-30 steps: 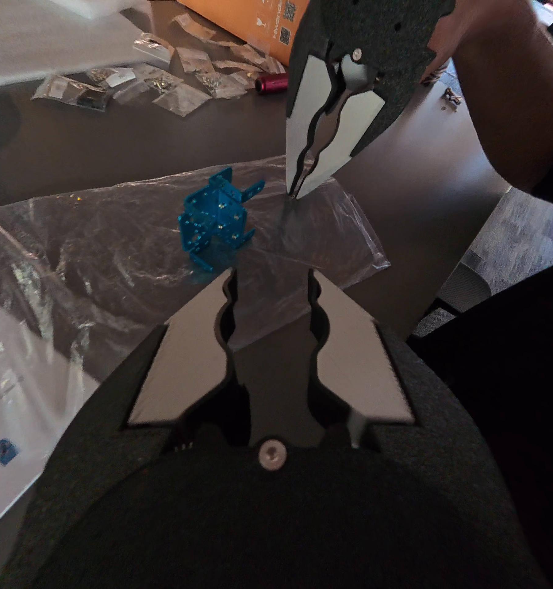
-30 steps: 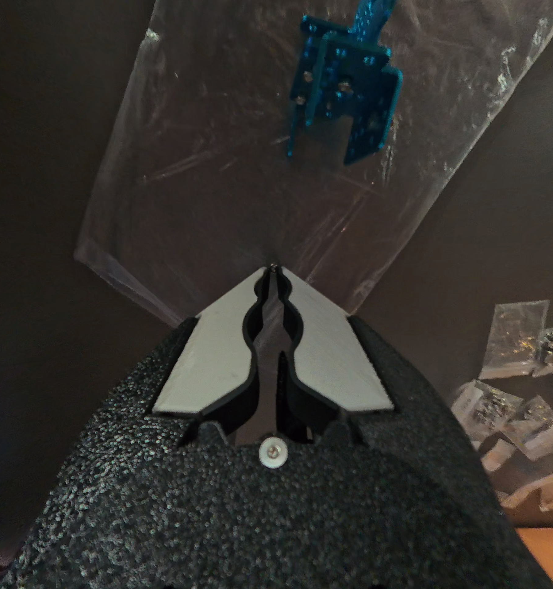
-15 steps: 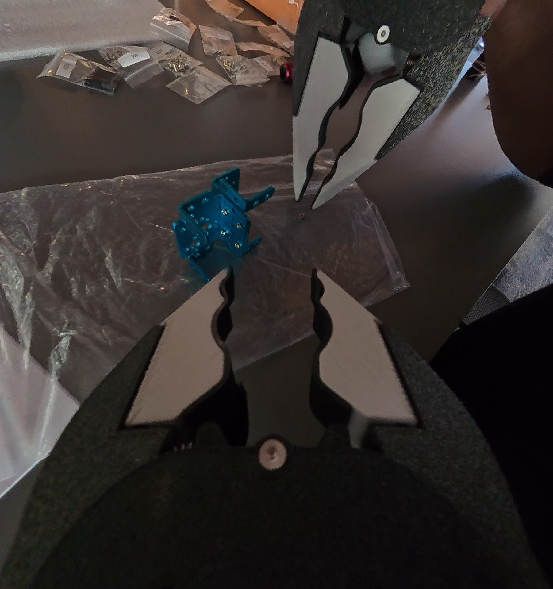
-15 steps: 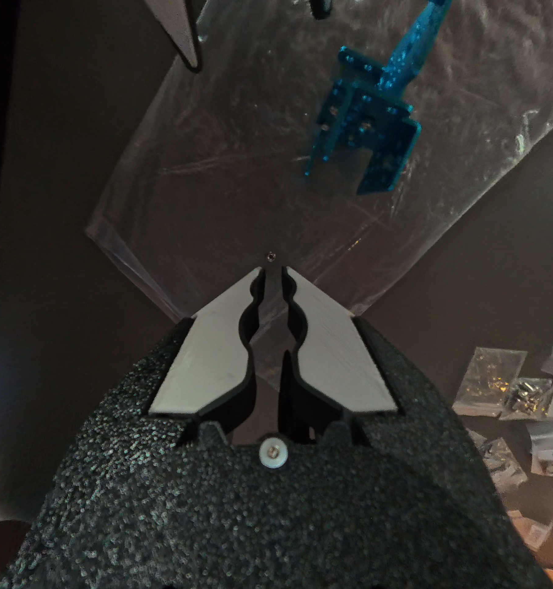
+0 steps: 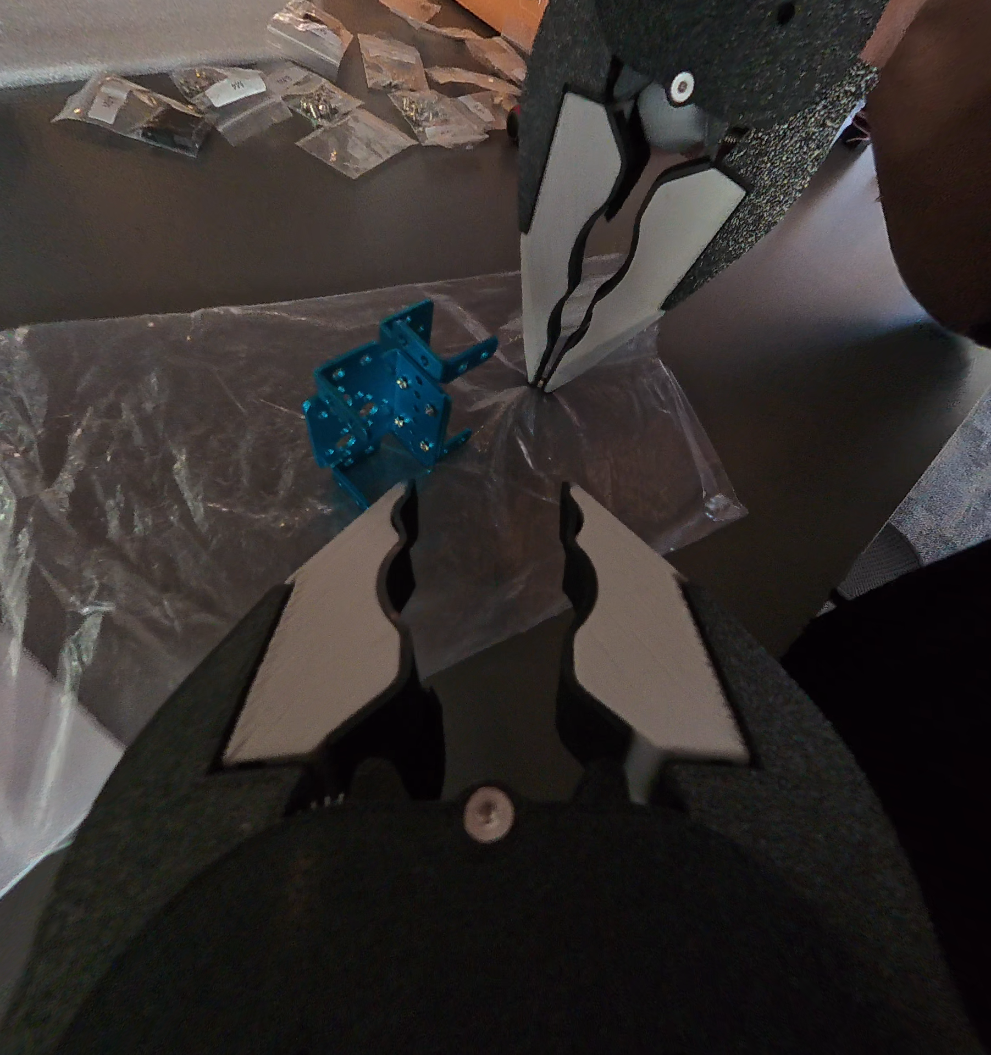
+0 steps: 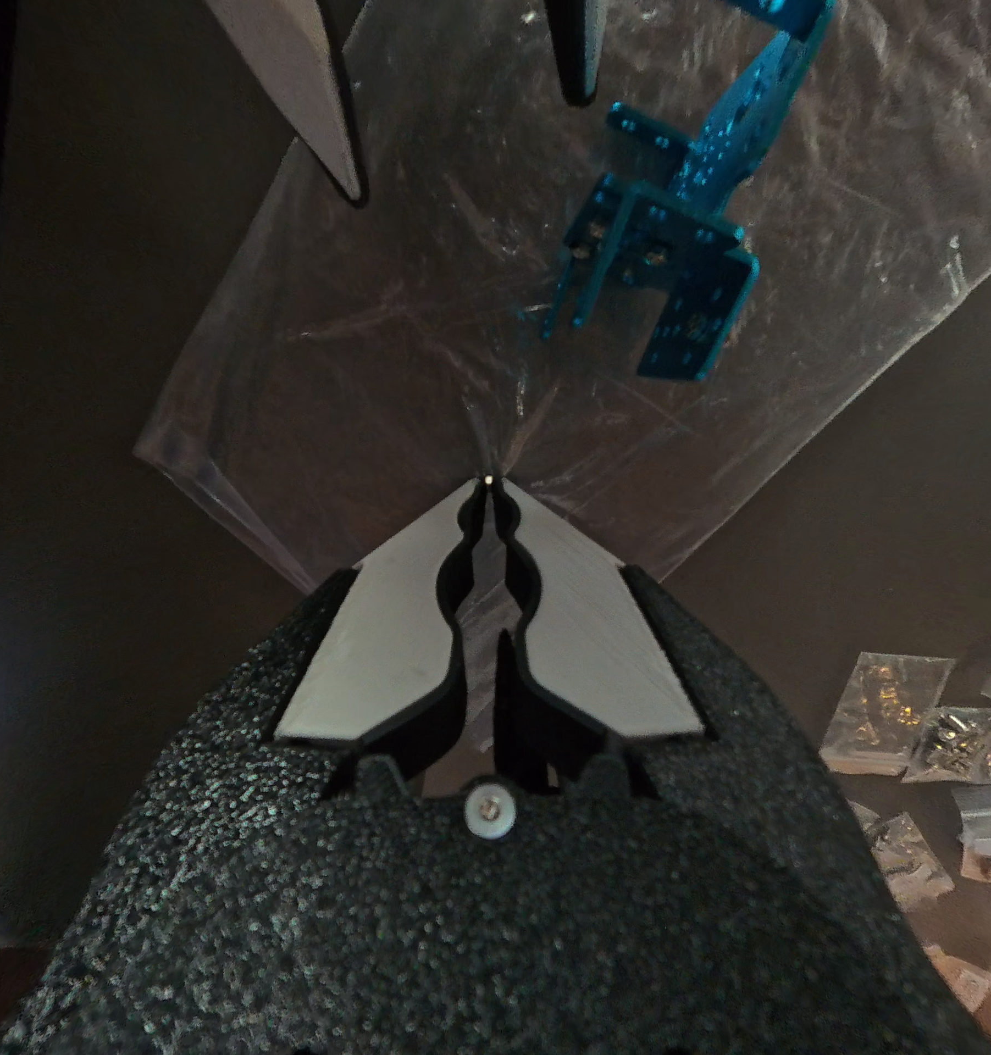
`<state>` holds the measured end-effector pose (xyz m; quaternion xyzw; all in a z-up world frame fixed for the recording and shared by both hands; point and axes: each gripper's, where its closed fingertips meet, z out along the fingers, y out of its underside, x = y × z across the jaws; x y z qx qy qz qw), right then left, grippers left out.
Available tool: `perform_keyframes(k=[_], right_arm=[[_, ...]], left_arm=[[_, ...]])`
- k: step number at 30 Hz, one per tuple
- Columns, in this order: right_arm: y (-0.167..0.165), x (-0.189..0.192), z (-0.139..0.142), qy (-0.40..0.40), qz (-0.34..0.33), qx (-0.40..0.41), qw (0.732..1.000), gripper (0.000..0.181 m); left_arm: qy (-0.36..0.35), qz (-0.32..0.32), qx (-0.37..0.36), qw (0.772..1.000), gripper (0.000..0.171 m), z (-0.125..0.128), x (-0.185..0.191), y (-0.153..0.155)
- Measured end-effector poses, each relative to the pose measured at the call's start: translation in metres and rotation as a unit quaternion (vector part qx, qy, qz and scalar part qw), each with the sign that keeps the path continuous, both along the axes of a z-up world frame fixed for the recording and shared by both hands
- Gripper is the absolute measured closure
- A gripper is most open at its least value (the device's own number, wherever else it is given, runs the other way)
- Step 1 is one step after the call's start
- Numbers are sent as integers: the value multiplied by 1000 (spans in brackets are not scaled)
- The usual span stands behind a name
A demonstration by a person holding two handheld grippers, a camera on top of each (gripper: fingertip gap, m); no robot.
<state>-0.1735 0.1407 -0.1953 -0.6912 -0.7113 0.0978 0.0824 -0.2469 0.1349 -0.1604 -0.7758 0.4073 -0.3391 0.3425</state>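
My right gripper (image 6: 488, 484) is shut on a tiny silver screw (image 6: 488, 479), with its tips pressed down on a clear plastic sheet (image 6: 367, 342) that puckers around them. It also shows in the left wrist view (image 5: 541, 385), pointing down from above. A blue perforated metal bracket assembly (image 5: 384, 405) stands on the sheet (image 5: 139, 456), left of those tips; it also shows in the right wrist view (image 6: 670, 257). My left gripper (image 5: 486, 496) is open and empty, low over the sheet's near part, its left finger beside the bracket.
Several small bags of hardware (image 5: 339, 114) lie at the far side of the dark table (image 5: 196, 228); some also show in the right wrist view (image 6: 910, 731). A white sheet of paper (image 5: 2, 713) lies at the left. The table edge and grey floor (image 5: 938, 456) are at the right. About 9 cm separates my left fingertips from my right.
The right gripper let the tiny screw drop onto the sheet half a second ago, then came down and shut on it again. The left gripper moved slightly closer to the bracket.
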Motion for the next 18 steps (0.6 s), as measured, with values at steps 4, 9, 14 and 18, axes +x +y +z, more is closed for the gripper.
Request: perform_keyframes(k=[4, 9, 14, 18], right_arm=[[4, -1, 5, 44, -12, 11, 999, 179], [11, 3, 14, 91, -30, 20, 995, 179], [33, 18, 7, 52, -48, 91, 993, 179], [28, 17, 1, 38, -46, 64, 996, 179]], left_arm=[[6, 2, 10, 1000, 121, 0, 4, 3], [10, 4, 16, 1000, 121, -1, 7, 7], [11, 6, 8, 1000, 121, -4, 11, 8], [21, 15, 5, 1000, 121, -6, 13, 11]])
